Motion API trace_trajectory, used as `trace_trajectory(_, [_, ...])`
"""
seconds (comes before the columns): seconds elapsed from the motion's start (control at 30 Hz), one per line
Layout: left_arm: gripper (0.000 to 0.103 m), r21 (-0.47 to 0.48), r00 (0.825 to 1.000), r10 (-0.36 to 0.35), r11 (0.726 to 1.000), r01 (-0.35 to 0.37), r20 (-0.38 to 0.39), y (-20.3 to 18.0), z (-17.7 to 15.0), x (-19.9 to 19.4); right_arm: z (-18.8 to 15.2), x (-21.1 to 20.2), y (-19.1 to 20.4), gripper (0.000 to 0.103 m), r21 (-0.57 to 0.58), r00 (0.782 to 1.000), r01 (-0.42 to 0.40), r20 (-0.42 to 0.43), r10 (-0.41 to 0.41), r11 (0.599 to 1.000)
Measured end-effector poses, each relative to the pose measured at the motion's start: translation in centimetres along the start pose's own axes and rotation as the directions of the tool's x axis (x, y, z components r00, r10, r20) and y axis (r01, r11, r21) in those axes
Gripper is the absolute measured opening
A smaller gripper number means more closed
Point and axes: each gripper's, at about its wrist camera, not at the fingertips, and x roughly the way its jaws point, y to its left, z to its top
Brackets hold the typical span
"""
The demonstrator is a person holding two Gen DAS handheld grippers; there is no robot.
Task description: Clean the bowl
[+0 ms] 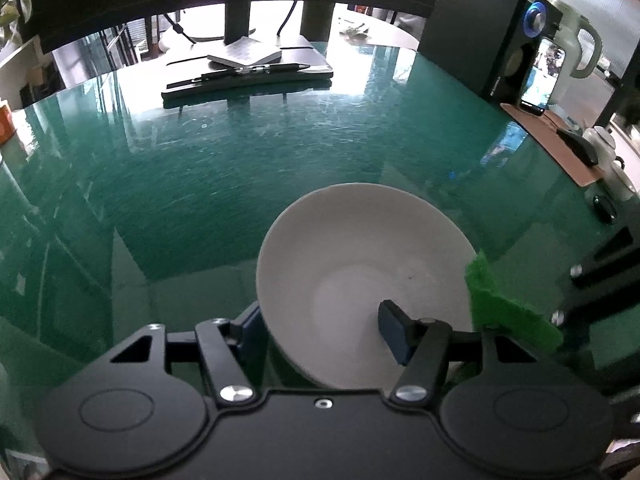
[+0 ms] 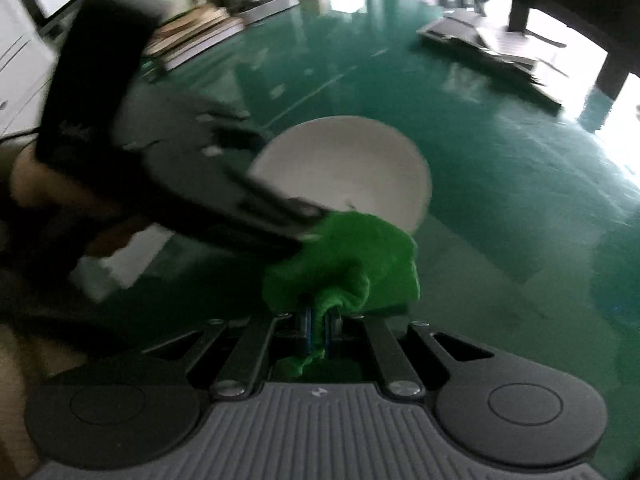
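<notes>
Straddling the bowl (image 1: 360,280) rim, one finger inside and one outside, the left gripper (image 1: 324,332) steadies it with half-wide jaws, while the right gripper (image 2: 318,332), clamped on the cloth (image 2: 344,264), wipes its edge.

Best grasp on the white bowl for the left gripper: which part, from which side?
The near rim, pinched across the wall from above: one finger inside, the other outside, as the left gripper straddles it. The bowl is wide, tilted and thin-walled. The right gripper holds the green cloth.
</notes>
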Motion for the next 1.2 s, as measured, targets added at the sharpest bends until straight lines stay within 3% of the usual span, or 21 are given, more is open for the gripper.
trace_trajectory(0.2, [0.061,0.012,1.0,-0.006,1.0,0.006,-0.003,-0.3,0.0,0.1,0.6,0.5,-1.9,0.006,0.042,0.995,0.097,0.011,-0.097,0.994])
trace_trajectory(0.33, [0.061,0.012,1.0,-0.006,1.0,0.006,-0.003,-0.3,0.0,0.1,0.5,0.4,-1.4,0.007,0.024,0.997,0.073,0.004,-0.073,0.997])
trace_trajectory(0.47, [0.062,0.011,1.0,-0.006,1.0,0.006,-0.002,-0.3,0.0,0.1,0.4,0.7,0.3,0.007,-0.026,1.0,-0.001,-0.003,0.001,1.0])
trace_trajectory(0.7, [0.062,0.01,1.0,-0.008,1.0,0.008,0.001,-0.3,0.0,0.1,0.6,0.7,-2.1,0.007,0.053,0.995,0.097,0.014,-0.098,0.994])
trace_trajectory(1.0, [0.062,0.011,1.0,-0.01,1.0,0.01,0.003,-0.2,0.0,0.1,0.3,1.0,1.5,0.006,-0.082,1.0,0.019,-0.002,-0.019,0.996])
trace_trajectory(1.2, [0.064,0.014,1.0,-0.008,1.0,0.008,0.004,-0.3,0.0,0.2,0.6,0.8,-0.6,0.007,-0.031,0.994,0.112,0.008,-0.112,0.993])
